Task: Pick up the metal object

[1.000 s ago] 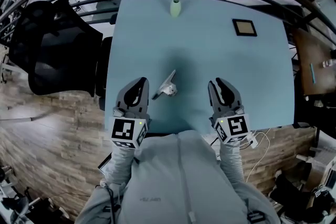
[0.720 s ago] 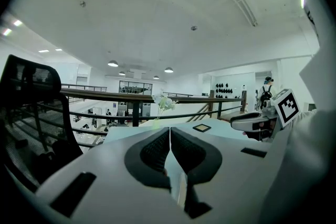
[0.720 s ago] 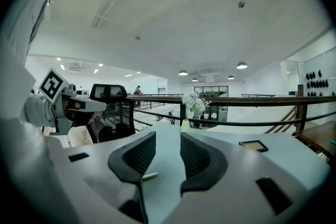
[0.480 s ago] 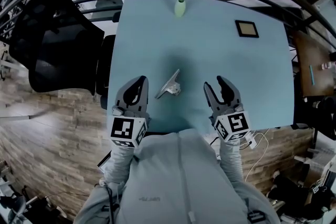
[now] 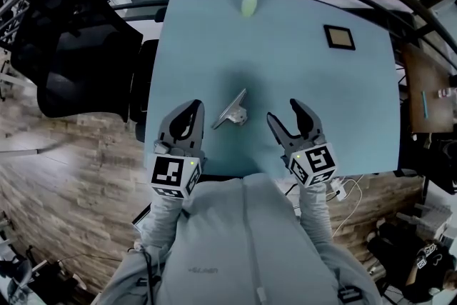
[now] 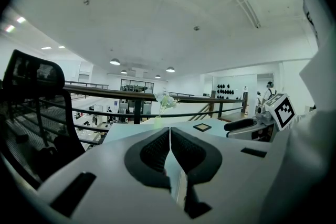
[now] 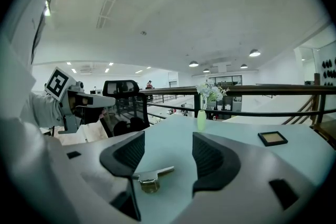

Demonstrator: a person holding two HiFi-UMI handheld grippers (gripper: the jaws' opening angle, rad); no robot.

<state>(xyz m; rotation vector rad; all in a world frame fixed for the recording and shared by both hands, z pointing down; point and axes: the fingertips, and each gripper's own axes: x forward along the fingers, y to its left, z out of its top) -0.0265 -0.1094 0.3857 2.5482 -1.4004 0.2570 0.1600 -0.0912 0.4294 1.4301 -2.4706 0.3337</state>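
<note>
The metal object (image 5: 232,111) is a small silvery piece with a flat blade and a round base, lying on the pale blue table (image 5: 285,61) near its front edge. In the right gripper view the metal object (image 7: 150,178) lies just ahead of the left jaw. My right gripper (image 5: 288,118) hovers to its right, its jaws opening with nothing between them. My left gripper (image 5: 188,118) is to its left, jaws shut and empty, as the left gripper view (image 6: 169,145) shows.
A green vase with white flowers (image 5: 250,2) stands at the table's far edge, a small dark framed square (image 5: 338,37) at the far right. A black office chair (image 5: 71,46) stands left of the table. A railing runs beyond the table.
The right gripper's jaws have spread apart and it has turned slightly toward the metal object. The left gripper has stayed shut in place.
</note>
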